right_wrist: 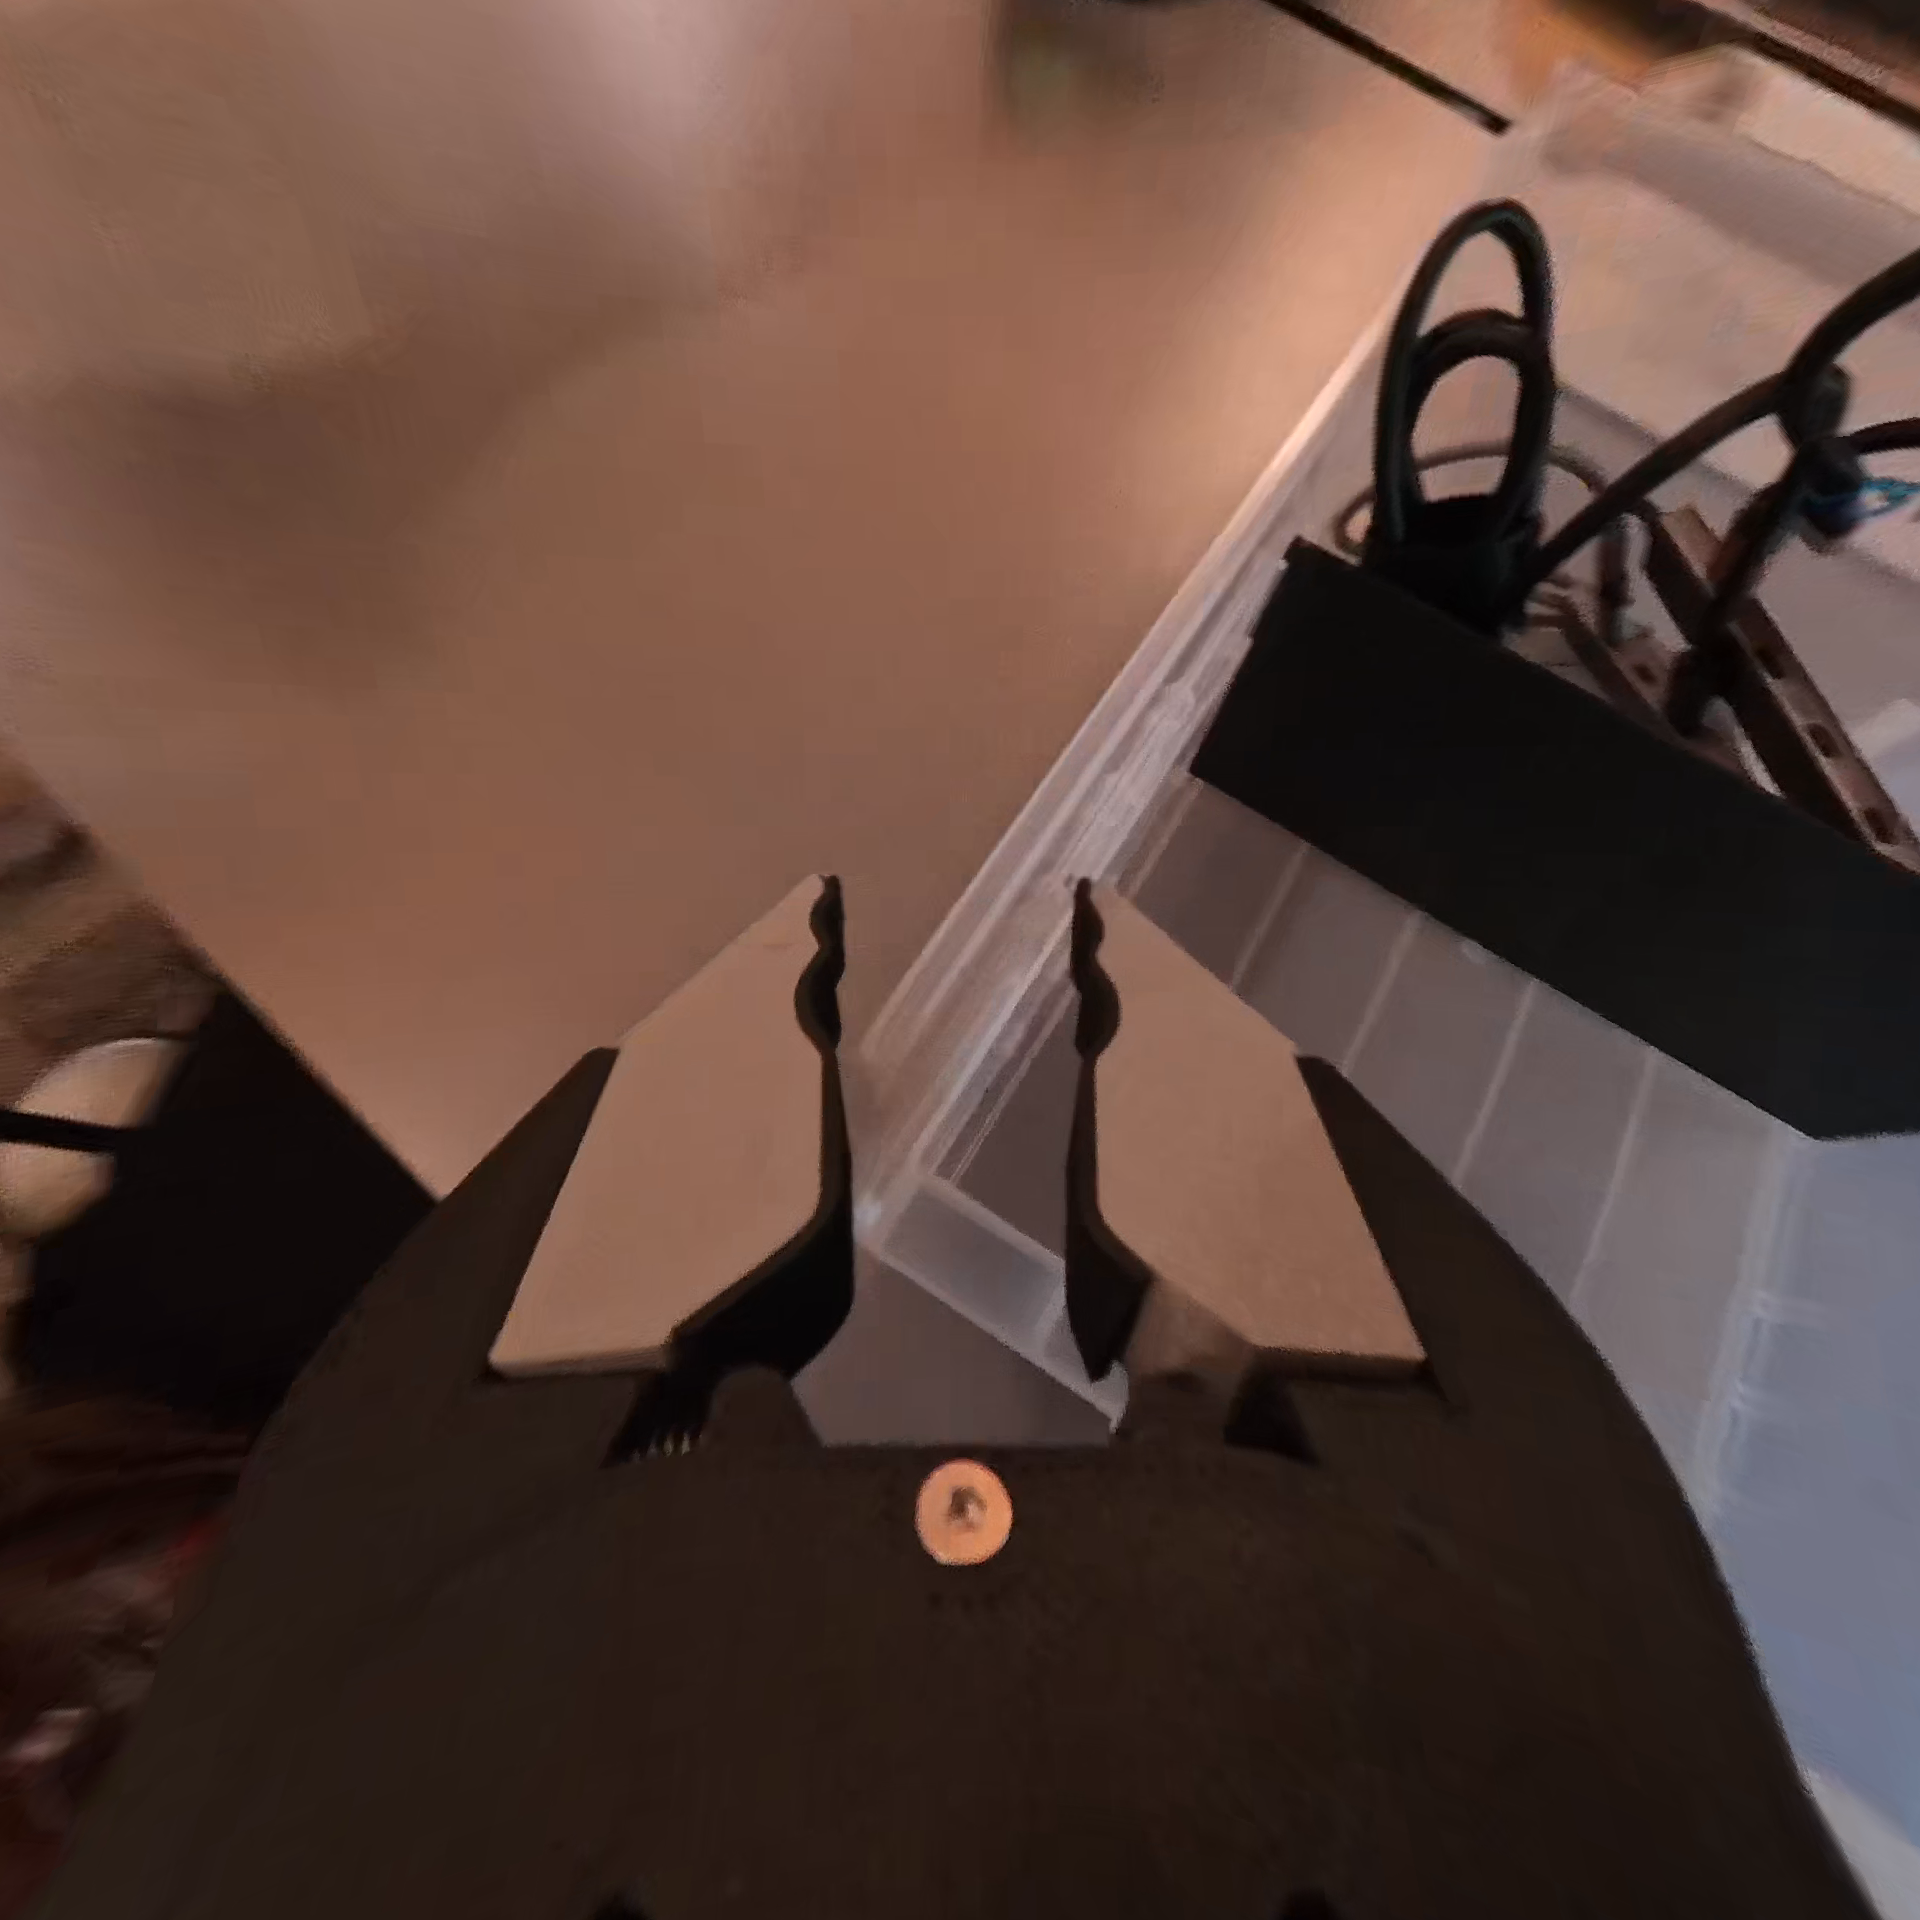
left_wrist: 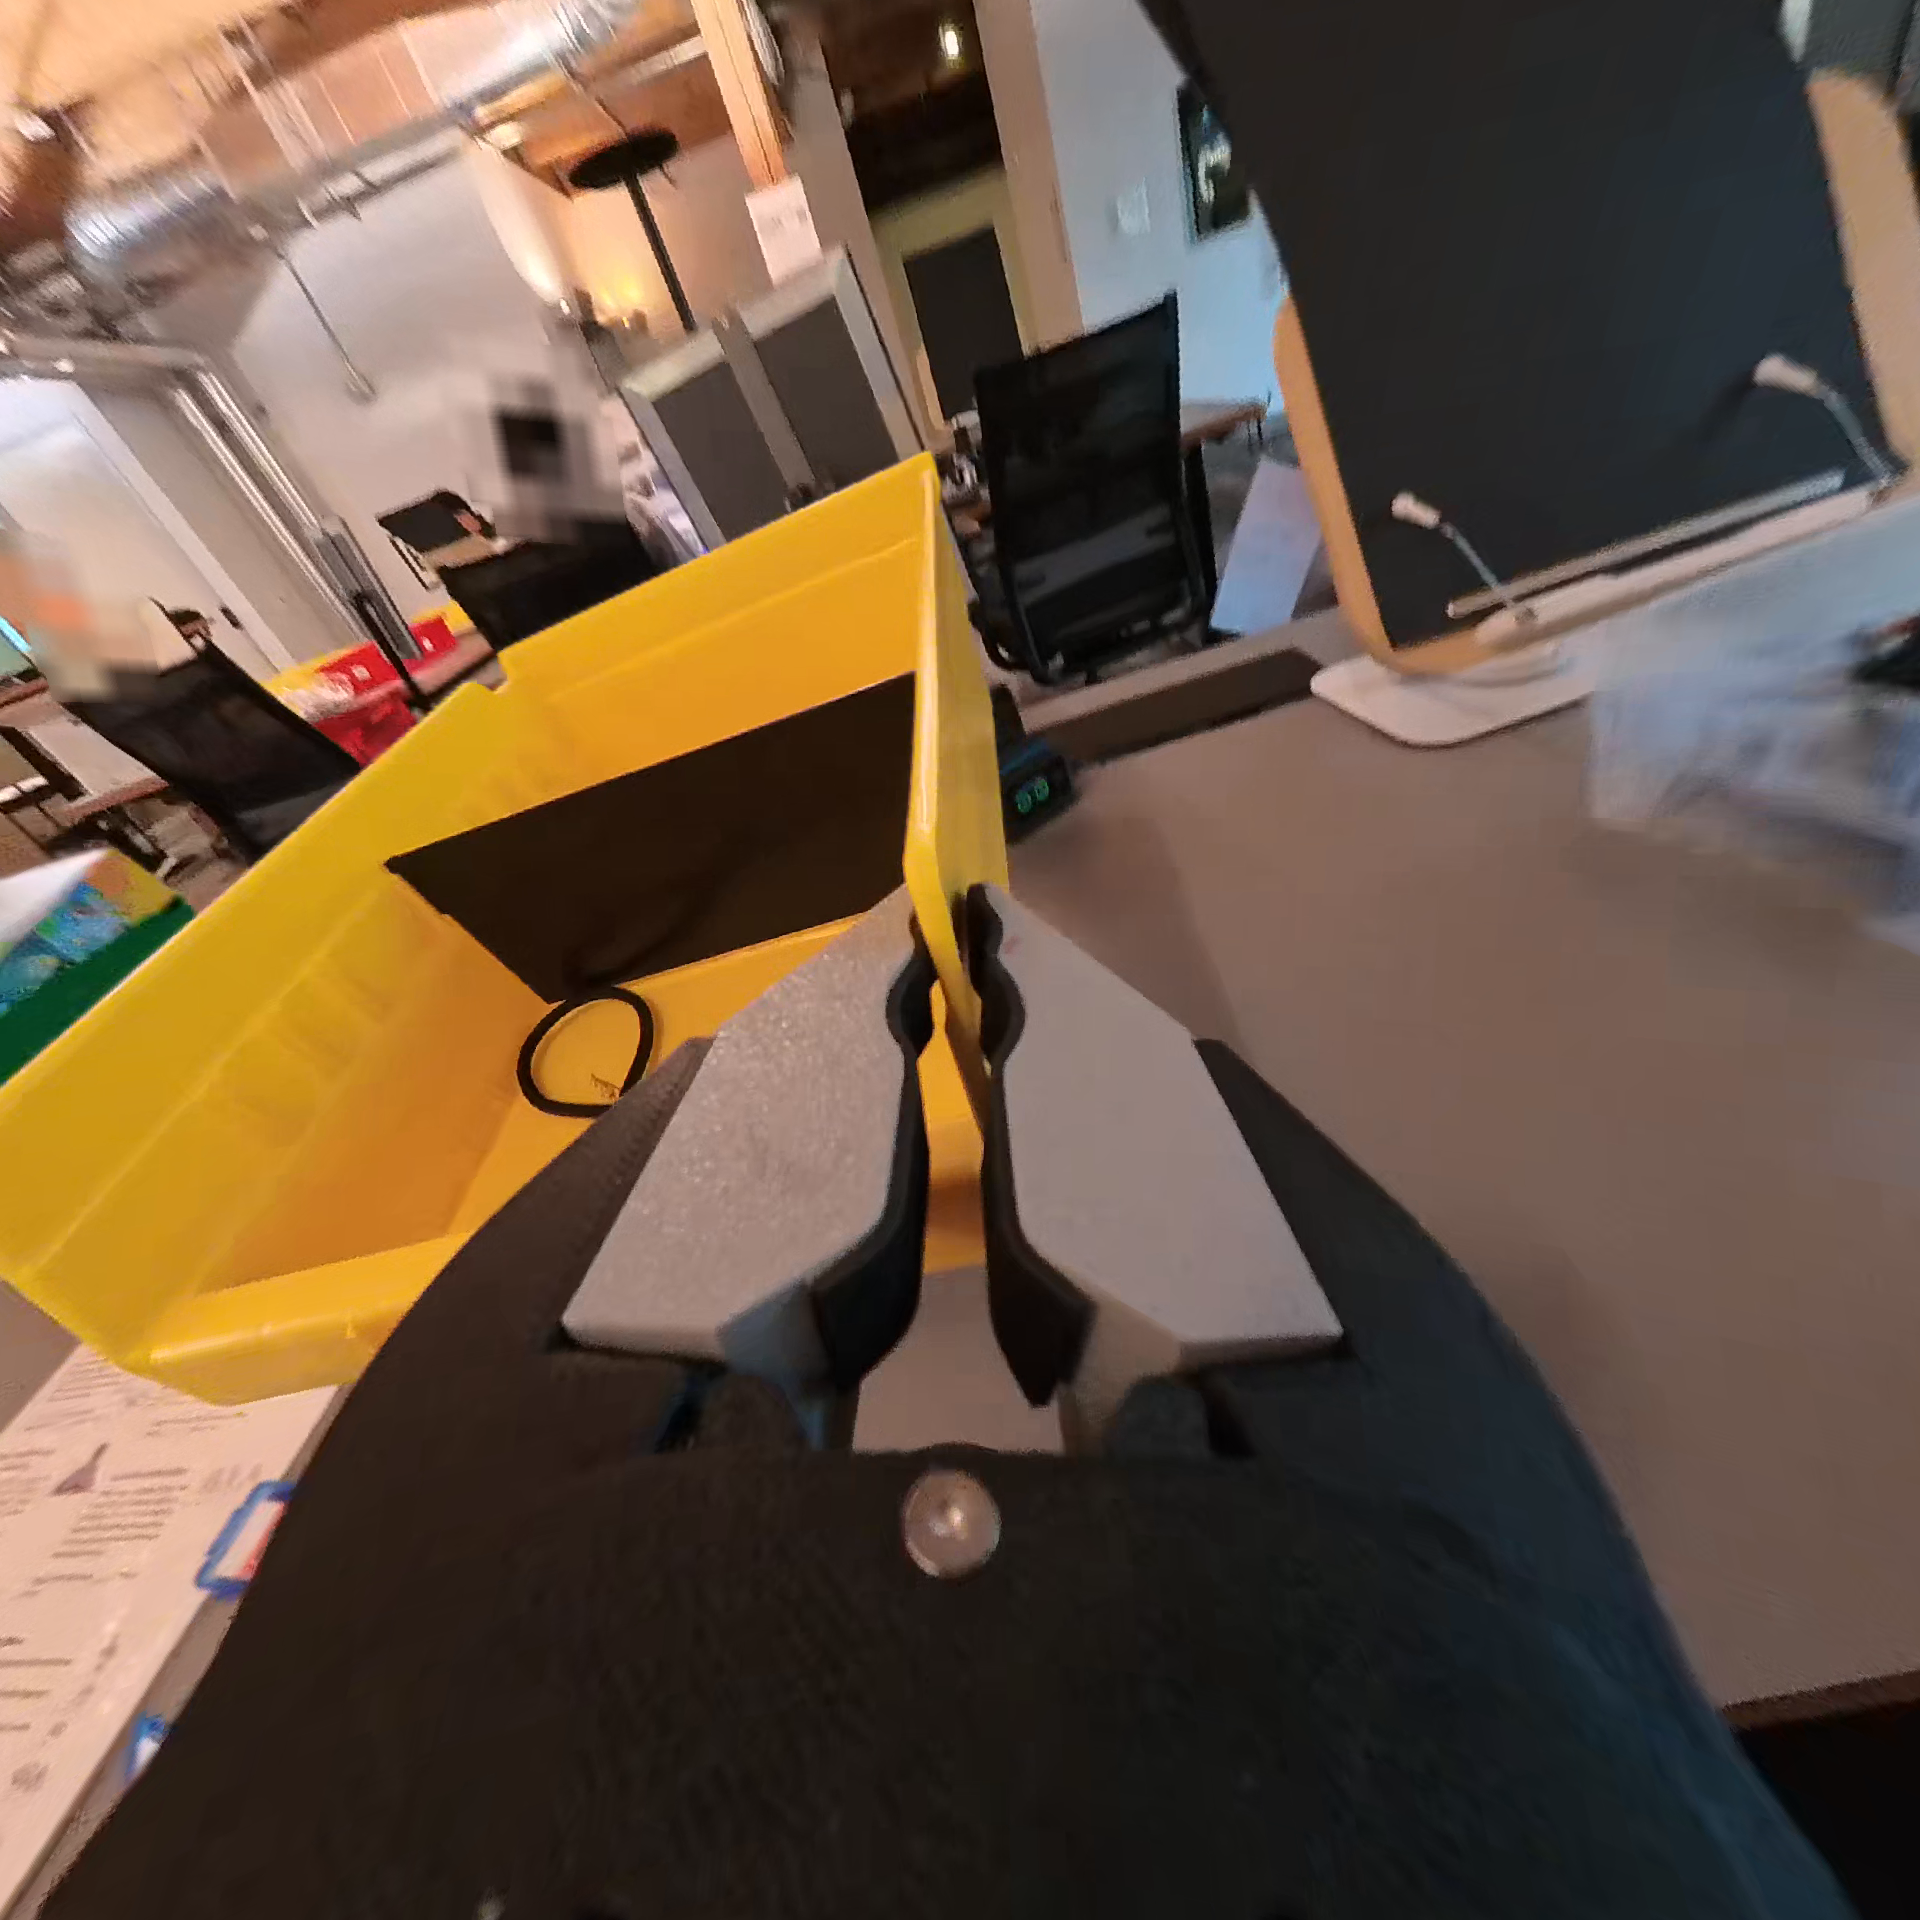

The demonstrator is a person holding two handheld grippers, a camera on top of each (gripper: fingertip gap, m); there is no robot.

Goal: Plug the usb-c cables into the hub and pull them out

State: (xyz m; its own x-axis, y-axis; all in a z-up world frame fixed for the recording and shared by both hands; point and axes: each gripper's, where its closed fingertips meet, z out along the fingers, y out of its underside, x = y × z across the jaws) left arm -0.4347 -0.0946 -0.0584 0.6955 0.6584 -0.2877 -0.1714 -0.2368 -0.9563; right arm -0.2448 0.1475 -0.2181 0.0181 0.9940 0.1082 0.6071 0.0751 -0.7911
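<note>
1. On the bench, our left hand-held gripper (left_wrist: 954, 961) pinches the side wall of the yellow bin (left_wrist: 940, 727), tipping it; a black pouch (left_wrist: 675, 831) and a black band (left_wrist: 587, 1049) lie inside.
2. Our right hand-held gripper (right_wrist: 956, 914) is spread and empty, straddling the rim of the clear box (right_wrist: 1039, 883).
3. We see black cables (right_wrist: 1465, 416) looped in that box behind a black block (right_wrist: 1507, 810); we cannot tell whether this block is the hub.
4. We judge it best to set the bin down and then take one cable by its plug.

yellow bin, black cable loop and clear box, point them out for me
yellow bin (left_wrist: 312, 1091): left wrist view, on its inner left wall
black cable loop (right_wrist: 1465, 416): right wrist view, on the loop's left strand
clear box (right_wrist: 1049, 904): right wrist view, on its near rim
</note>
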